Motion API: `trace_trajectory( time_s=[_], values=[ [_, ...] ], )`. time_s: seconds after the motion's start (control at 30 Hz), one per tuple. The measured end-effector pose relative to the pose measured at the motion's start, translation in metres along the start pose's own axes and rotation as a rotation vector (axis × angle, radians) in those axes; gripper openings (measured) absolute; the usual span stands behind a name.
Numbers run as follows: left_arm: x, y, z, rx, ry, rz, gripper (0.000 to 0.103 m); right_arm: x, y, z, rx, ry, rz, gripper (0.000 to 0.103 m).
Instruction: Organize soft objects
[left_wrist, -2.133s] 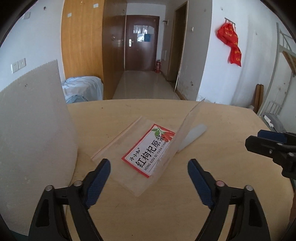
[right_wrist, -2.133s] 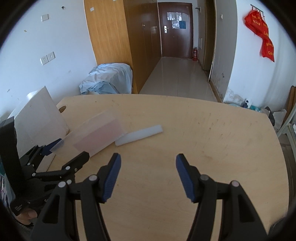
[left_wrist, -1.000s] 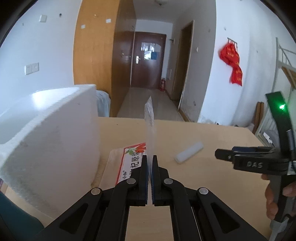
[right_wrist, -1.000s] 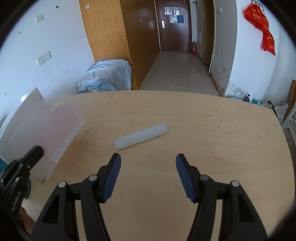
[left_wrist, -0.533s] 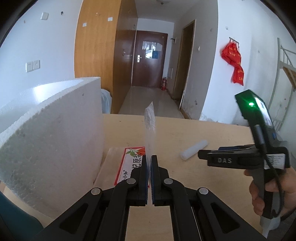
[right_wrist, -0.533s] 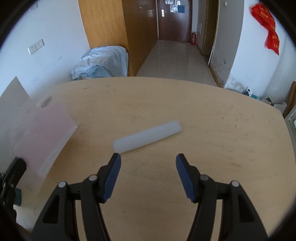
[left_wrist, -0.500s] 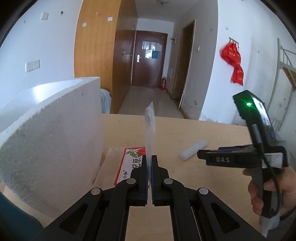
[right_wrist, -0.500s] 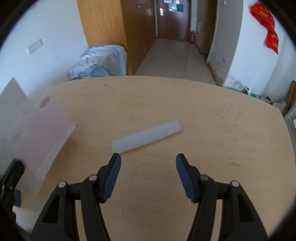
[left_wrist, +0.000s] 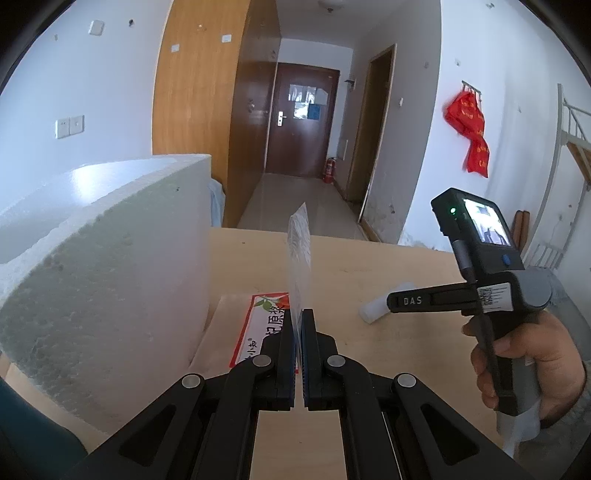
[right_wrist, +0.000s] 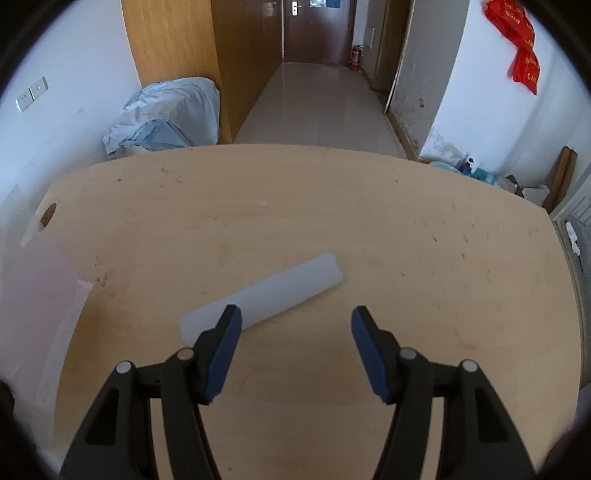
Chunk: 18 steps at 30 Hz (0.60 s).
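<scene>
In the left wrist view the left gripper (left_wrist: 299, 328) fills the bottom centre, its blue pads pressed together on the upper flap of a clear zip bag (left_wrist: 300, 258), which stands up on edge from the pinch toward mid-frame. The bag's lower sheet lies flat on the wooden table (left_wrist: 369, 266) just behind the fingers and carries a red-bordered label (left_wrist: 264, 321) with Chinese print; what the bag holds cannot be told. A white foam box (left_wrist: 110, 277) bulks at the left. At lower right a hand (left_wrist: 532, 362) grips the handle of the right gripper (right_wrist: 295, 325). In the right wrist view it tilts down over the table with its jaws apart and nothing between them. Just beyond its left fingertip, mid-frame, a white foam stick (right_wrist: 266, 291) lies diagonally, pale and smooth-edged.
</scene>
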<state>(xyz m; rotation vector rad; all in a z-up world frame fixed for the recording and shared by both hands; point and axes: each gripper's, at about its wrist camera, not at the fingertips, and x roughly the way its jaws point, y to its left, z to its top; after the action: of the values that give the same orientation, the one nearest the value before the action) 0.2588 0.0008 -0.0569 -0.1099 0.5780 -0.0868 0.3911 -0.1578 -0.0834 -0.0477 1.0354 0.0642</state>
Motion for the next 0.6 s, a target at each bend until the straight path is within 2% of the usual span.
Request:
trace_trajectory(
  time_s=[0.3, 0.43, 0.6],
  values=[
    [-0.004, 0.004, 0.001, -0.019, -0.011, 0.005, 0.002, 0.004, 0.002, 0.011, 0.042, 0.024, 0.009, 0.066],
    [-0.004, 0.005, -0.001, -0.026, -0.012, 0.008, 0.002, 0.009, 0.007, 0.012, 0.025, 0.051, -0.019, 0.067],
    [-0.007, 0.005, 0.001, -0.037, -0.025, 0.005, 0.002, 0.010, 0.010, 0.012, 0.018, 0.043, -0.022, 0.068]
  ],
)
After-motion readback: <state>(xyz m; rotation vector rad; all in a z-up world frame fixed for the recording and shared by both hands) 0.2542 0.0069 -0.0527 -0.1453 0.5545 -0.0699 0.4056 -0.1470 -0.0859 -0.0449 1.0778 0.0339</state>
